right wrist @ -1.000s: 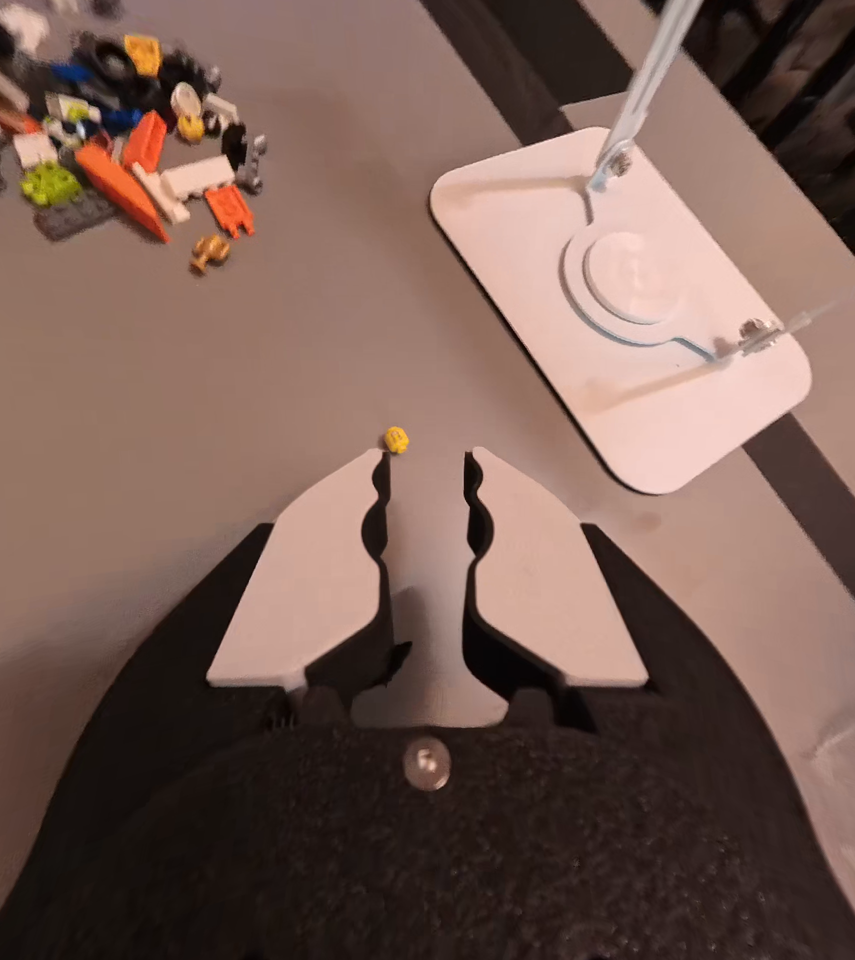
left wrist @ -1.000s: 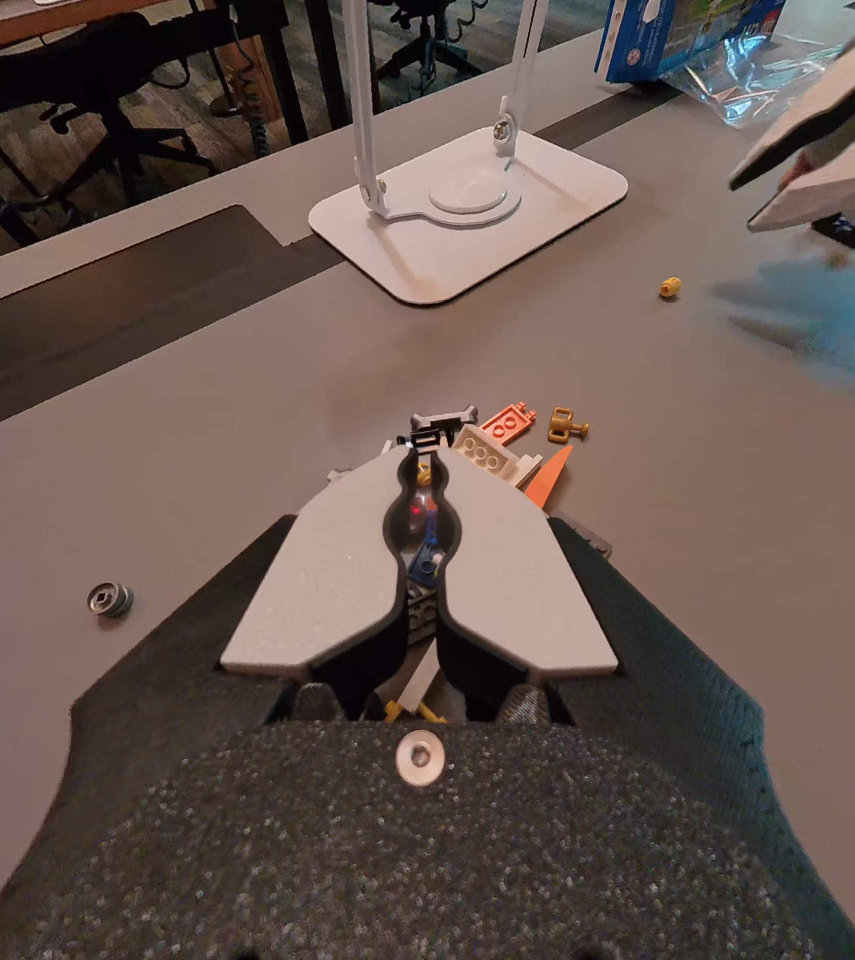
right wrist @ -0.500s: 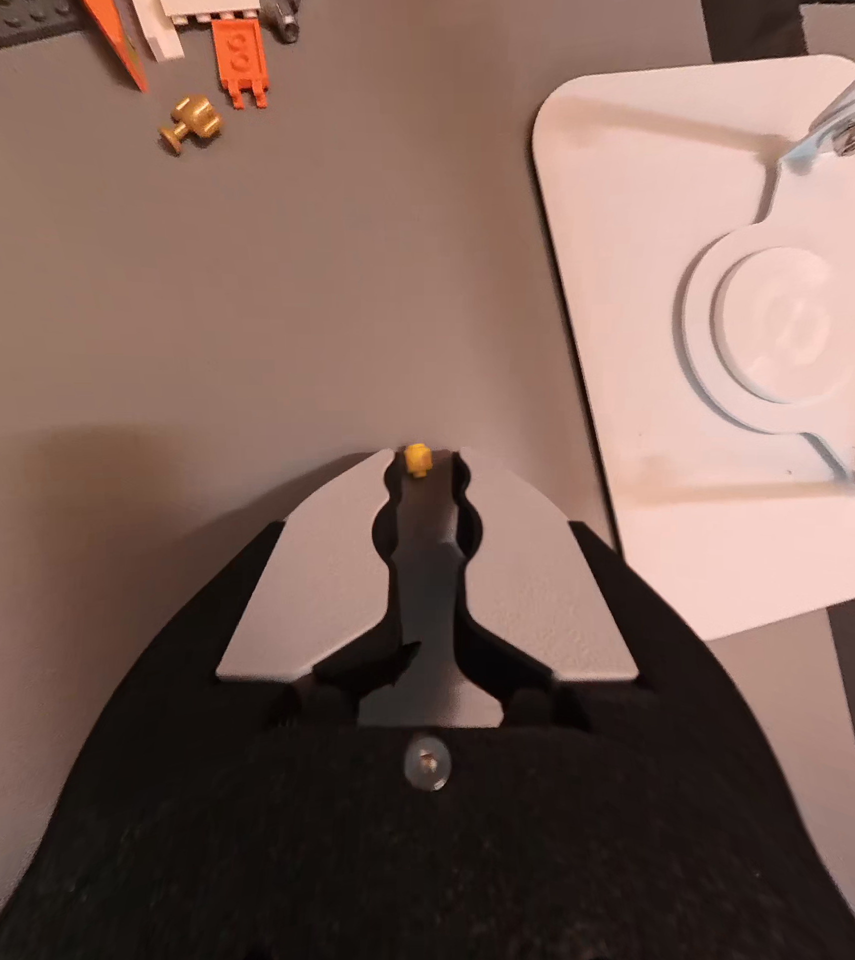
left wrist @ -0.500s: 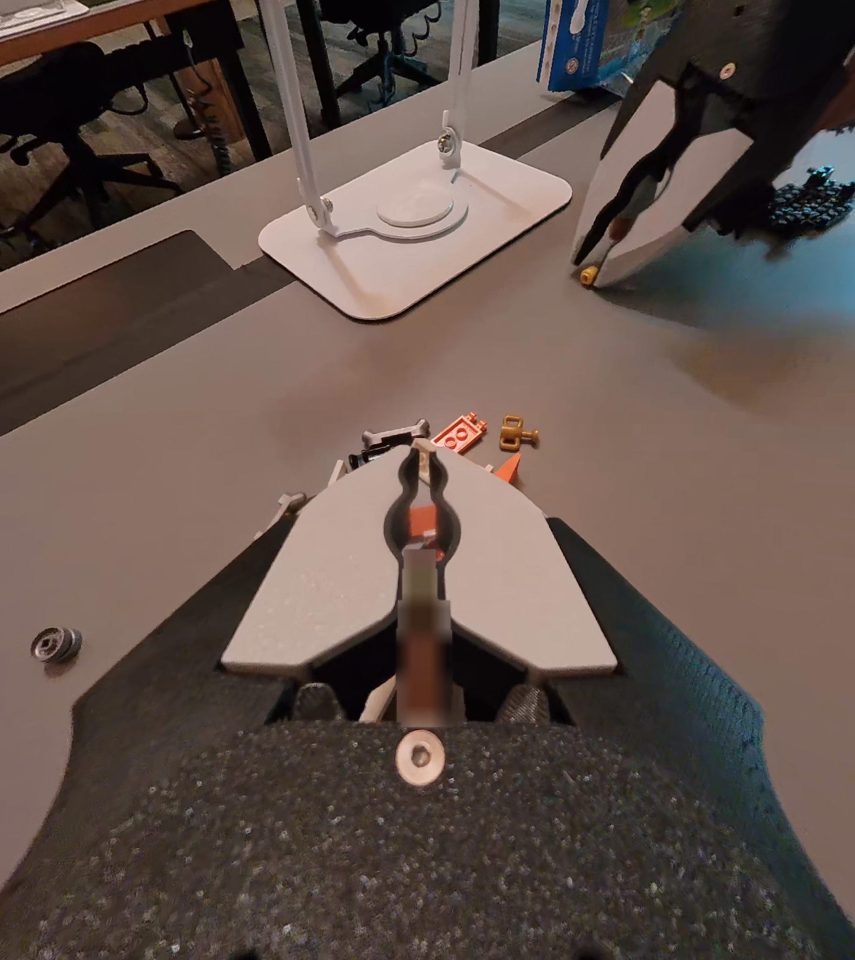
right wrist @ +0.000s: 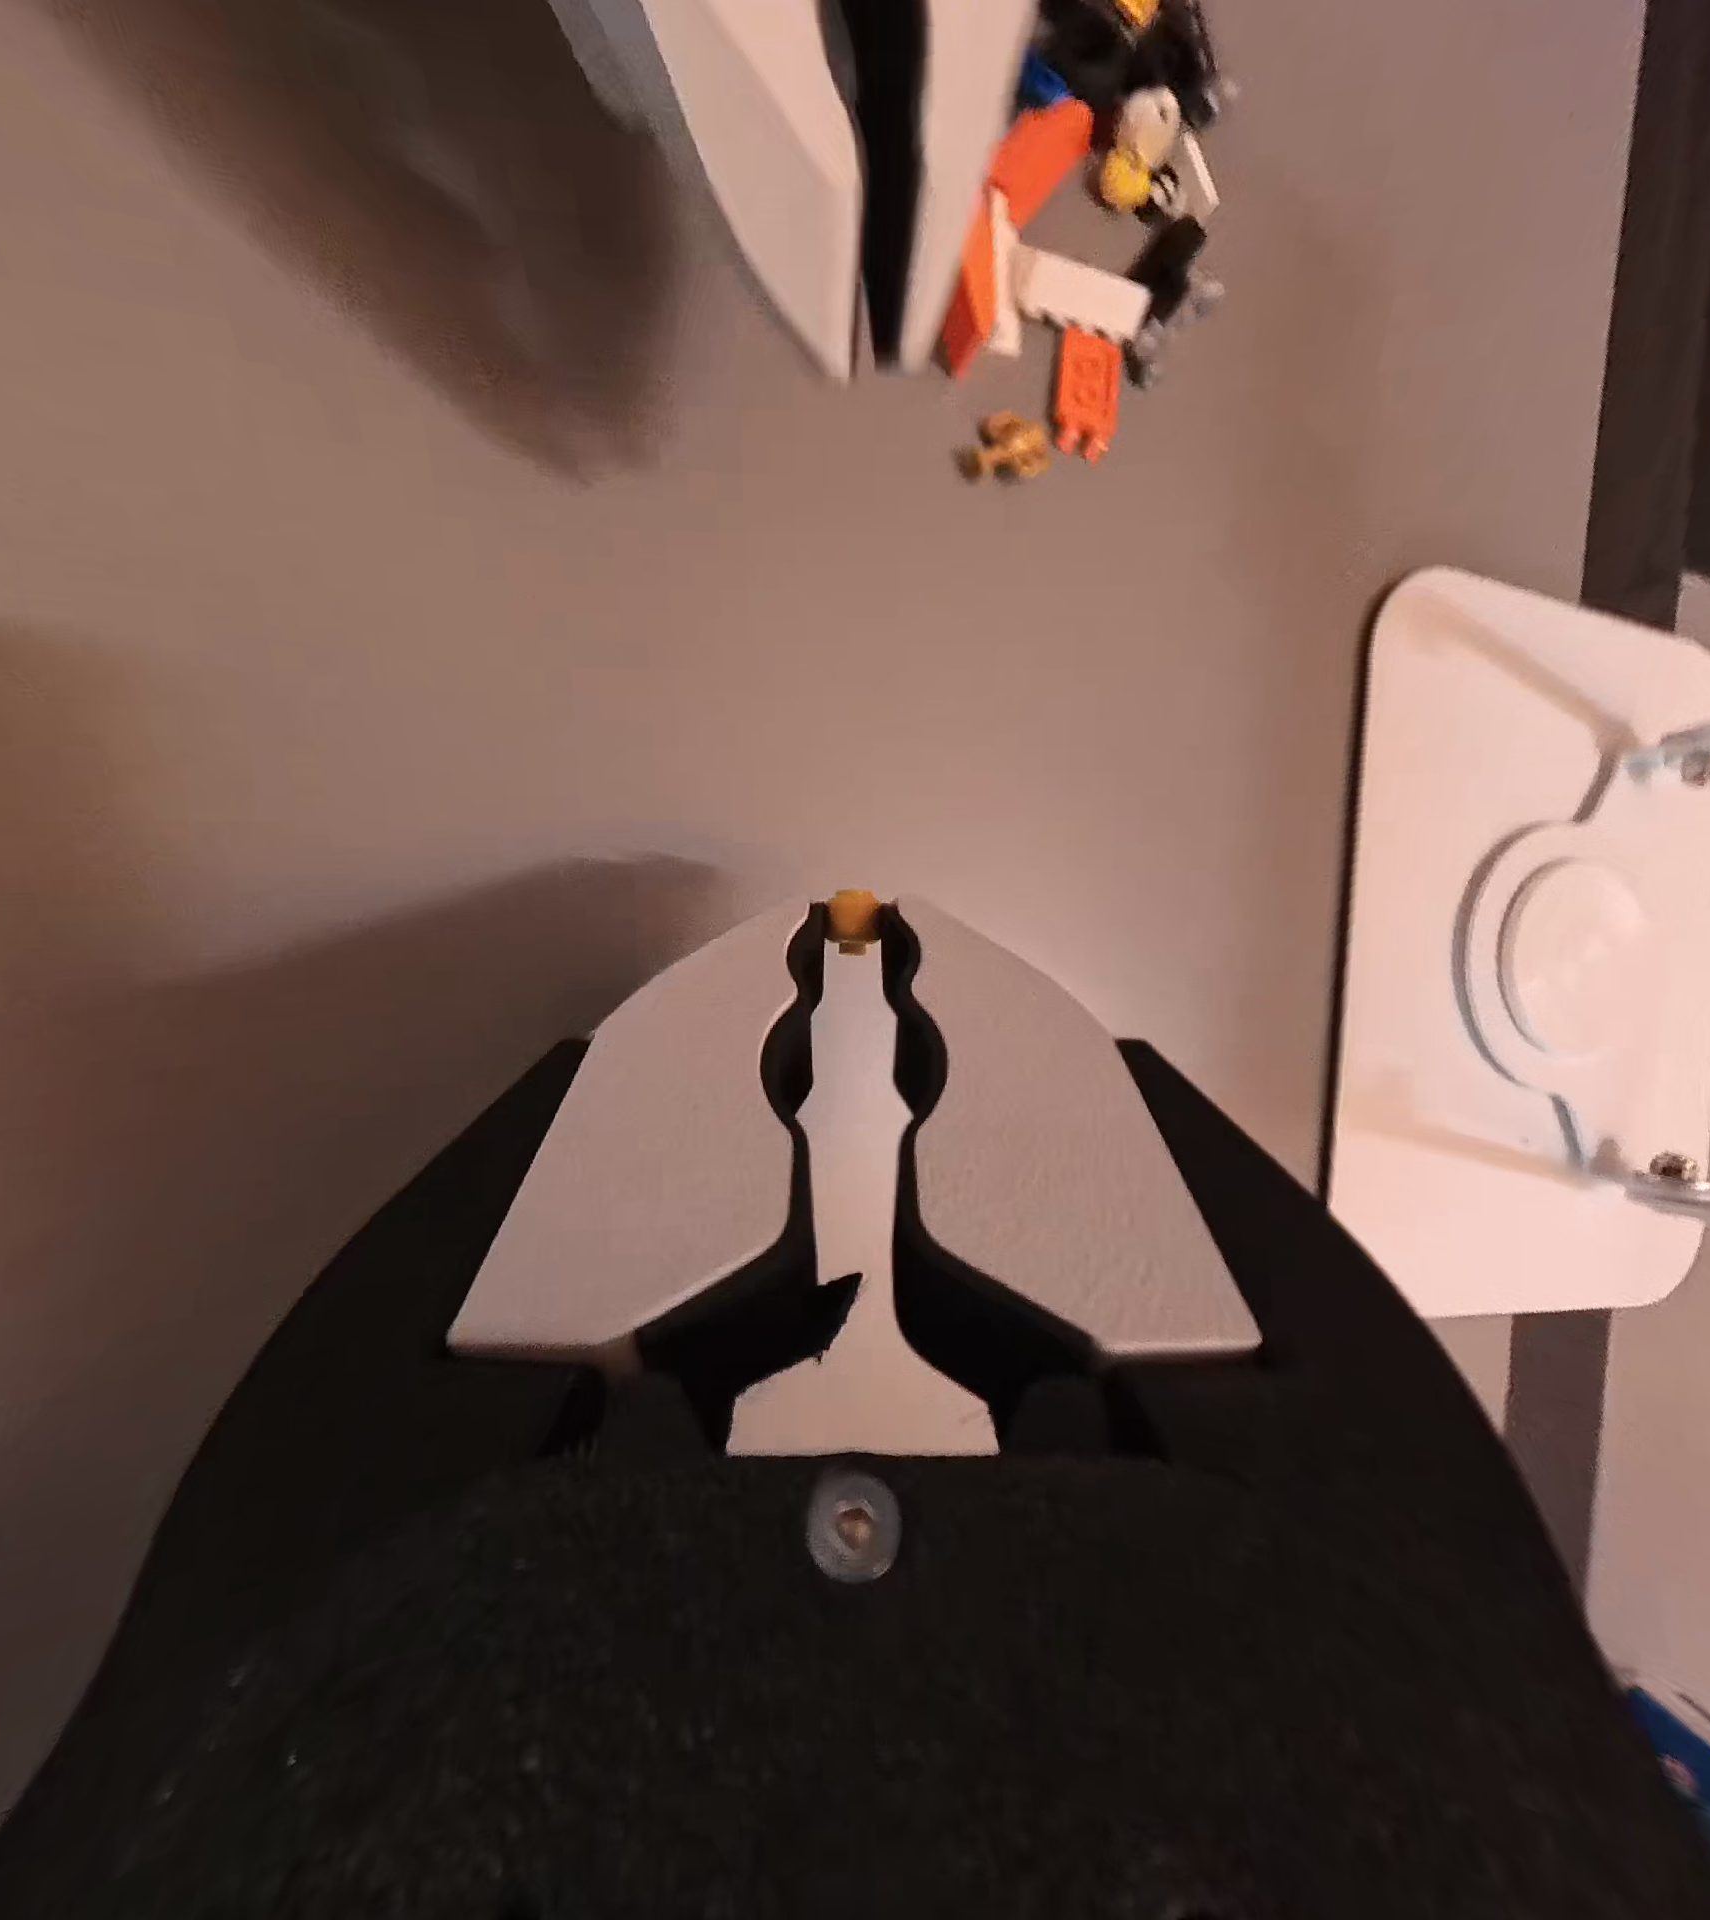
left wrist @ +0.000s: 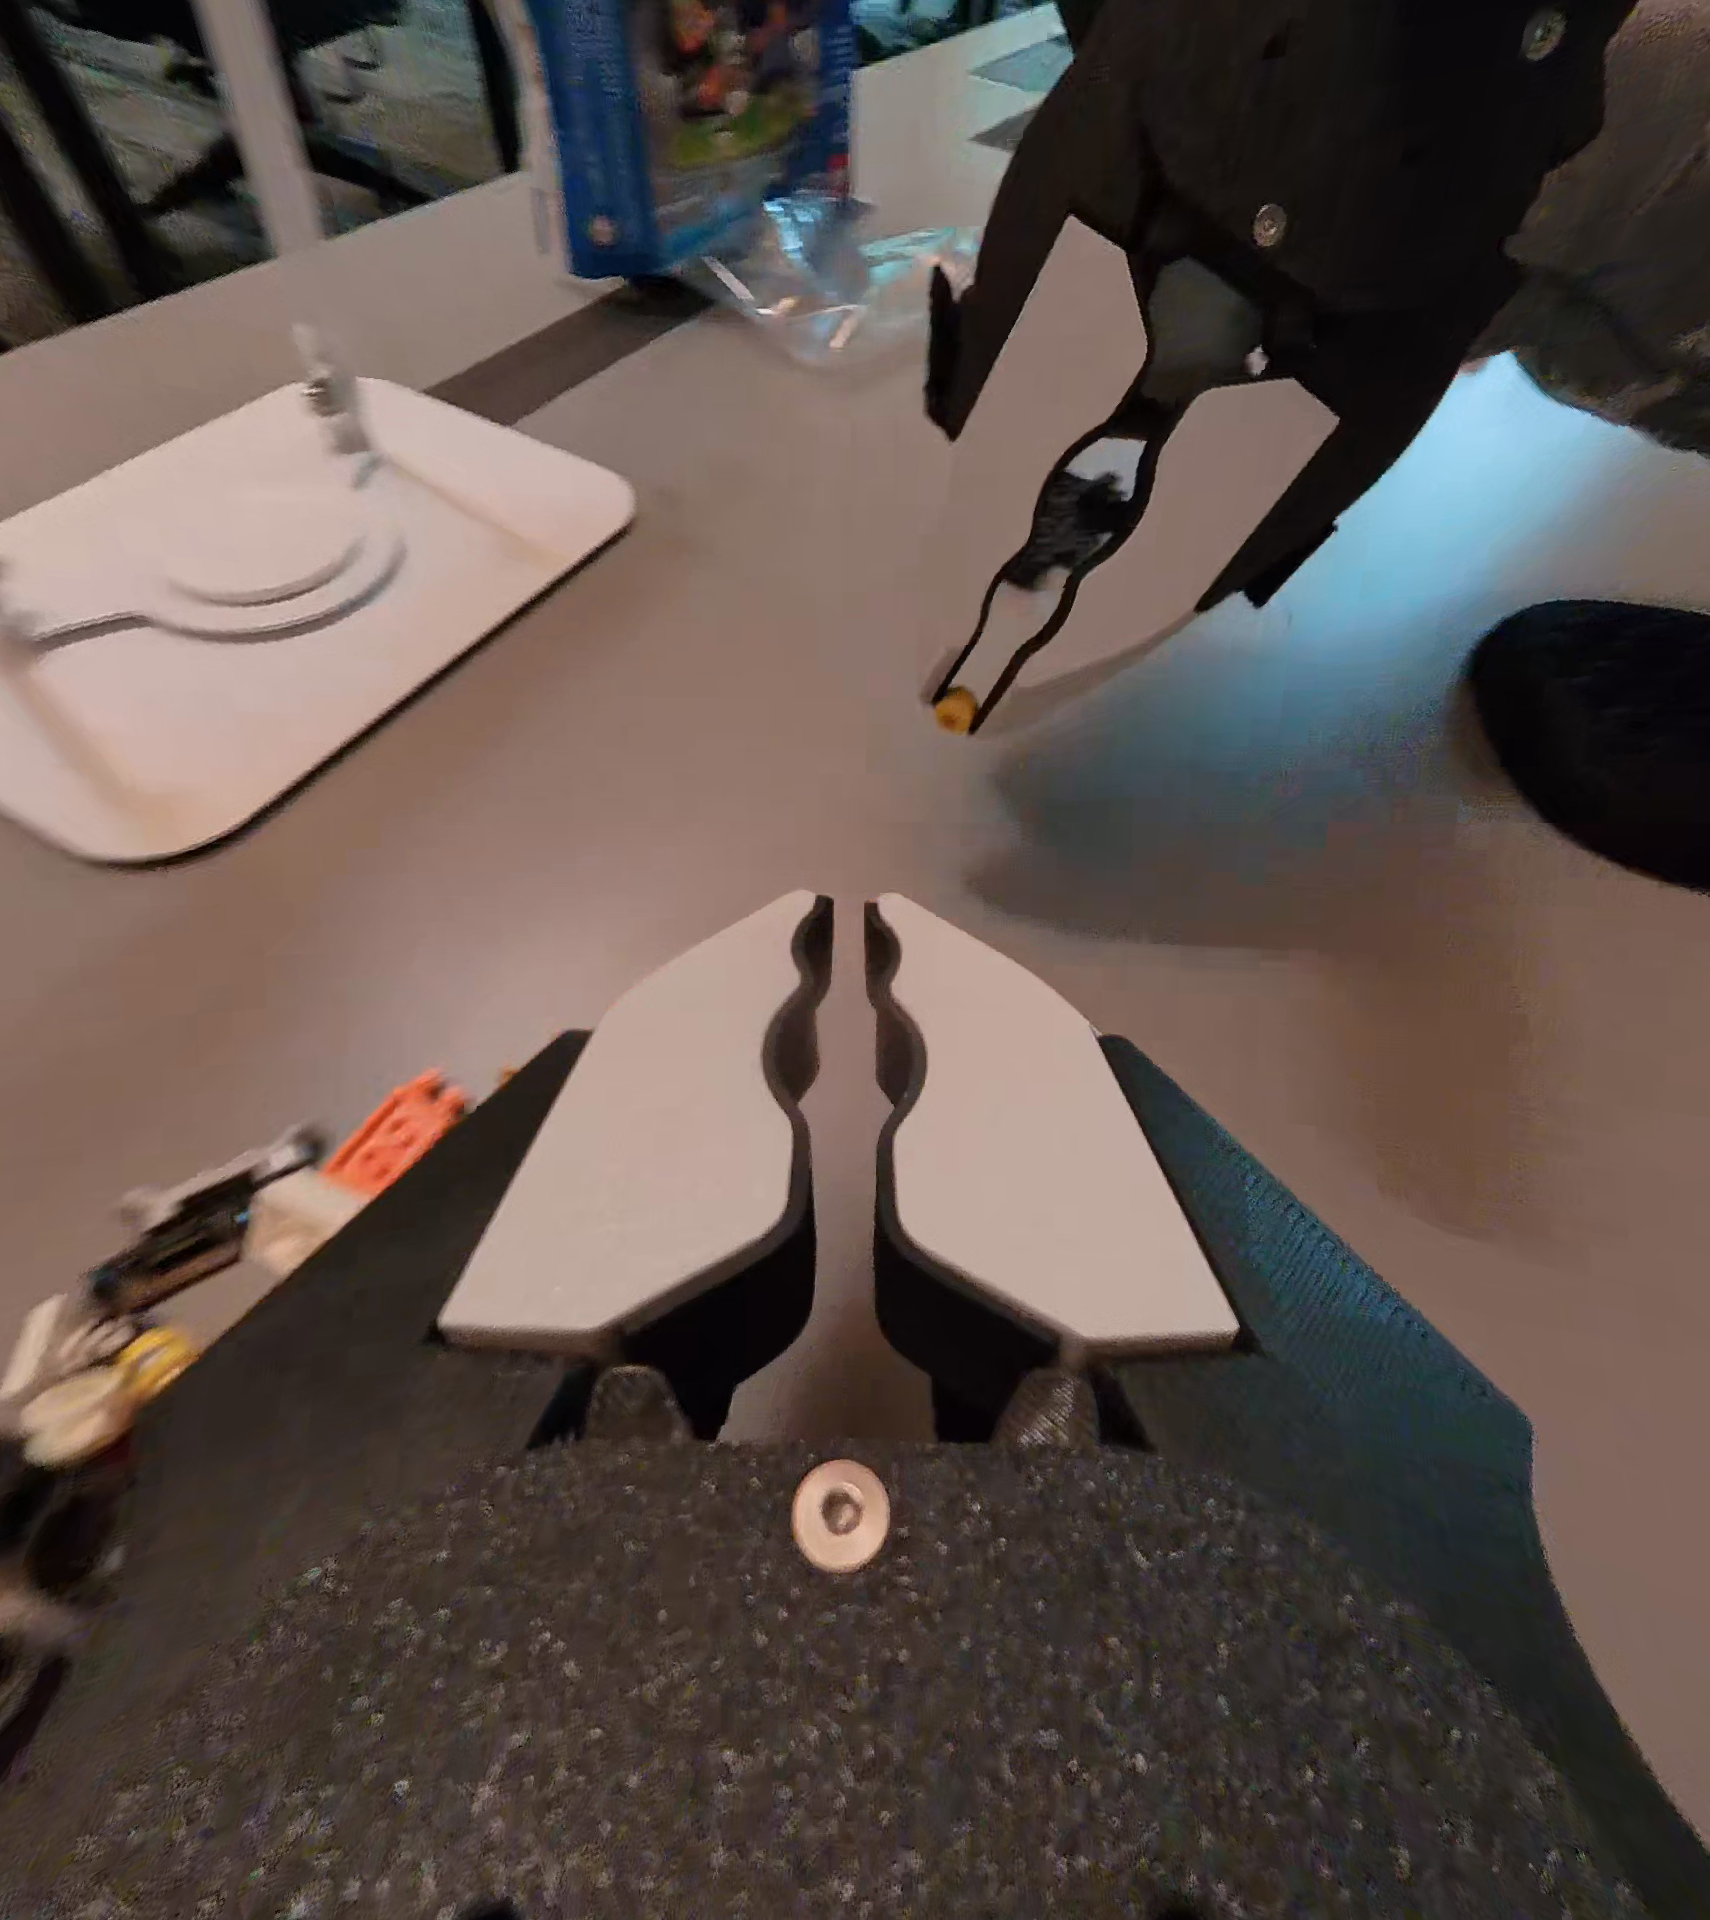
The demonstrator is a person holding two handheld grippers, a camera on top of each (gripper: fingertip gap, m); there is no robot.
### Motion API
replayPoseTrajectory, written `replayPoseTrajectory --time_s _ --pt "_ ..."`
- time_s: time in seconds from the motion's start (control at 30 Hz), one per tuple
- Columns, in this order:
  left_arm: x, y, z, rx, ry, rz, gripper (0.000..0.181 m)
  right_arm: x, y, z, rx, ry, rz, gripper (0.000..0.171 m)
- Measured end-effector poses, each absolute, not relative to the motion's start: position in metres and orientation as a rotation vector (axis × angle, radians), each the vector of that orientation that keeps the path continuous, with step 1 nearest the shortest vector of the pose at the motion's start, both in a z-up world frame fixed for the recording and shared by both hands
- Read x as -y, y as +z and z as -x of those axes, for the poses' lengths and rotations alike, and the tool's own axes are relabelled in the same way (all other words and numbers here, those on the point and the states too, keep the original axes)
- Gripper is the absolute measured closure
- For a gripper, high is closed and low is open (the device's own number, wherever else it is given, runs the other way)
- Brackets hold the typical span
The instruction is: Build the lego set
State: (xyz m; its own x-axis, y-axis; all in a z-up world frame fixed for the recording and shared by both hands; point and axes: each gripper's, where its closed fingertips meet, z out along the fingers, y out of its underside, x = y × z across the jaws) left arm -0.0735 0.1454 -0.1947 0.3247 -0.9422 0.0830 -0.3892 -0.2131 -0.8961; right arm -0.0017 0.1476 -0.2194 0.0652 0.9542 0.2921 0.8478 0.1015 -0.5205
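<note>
My right gripper (right wrist: 852, 909) is shut on a tiny yellow round stud (right wrist: 851, 916), pinched at the very fingertips just above the grey table (right wrist: 415, 727). It also shows in the left wrist view (left wrist: 957, 717), where the stud (left wrist: 953, 715) sits at its tips. My left gripper (left wrist: 849, 906) hovers over bare table with a narrow gap between its fingers and nothing in it. It shows at the top of the right wrist view (right wrist: 872, 358). The pile of loose lego pieces (right wrist: 1090, 260) lies beside it, and at the lower left of the left wrist view (left wrist: 207, 1226).
A white lamp base (left wrist: 207, 644) stands at the back left; it shows at the right of the right wrist view (right wrist: 1516, 935). A blue box (left wrist: 685, 125) and a clear plastic bag (left wrist: 830, 281) are at the back. A black oval object (left wrist: 1661, 748) lies at the right. My hands' fingertips stand some 8 cm from each other. The black oval object (left wrist: 1661, 748) is closer to my right gripper, around 25 cm from its tips; the left tips are 30 cm off.
My right gripper came down around the yellow stud and shut on it. My left gripper swung right, away from the pile, and its fingers parted a little.
</note>
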Motion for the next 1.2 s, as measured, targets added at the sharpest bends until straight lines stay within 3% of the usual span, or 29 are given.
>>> replayPoseTrajectory --time_s 0.3,0.7,1.2 --pt "-0.113 -0.177 0.029 -1.152 -1.209 1.812 0.161 -0.109 -0.184 0.025 1.679 0.203 1.575 0.161" --pt "-0.078 -0.141 0.005 -0.933 -1.793 1.815 0.168 -0.082 -0.144 0.018 1.424 0.28 1.44 0.161" --pt "-0.07 -0.147 0.0 -0.84 -1.98 1.793 0.172 -0.074 -0.149 0.012 1.355 0.427 1.421 0.161"
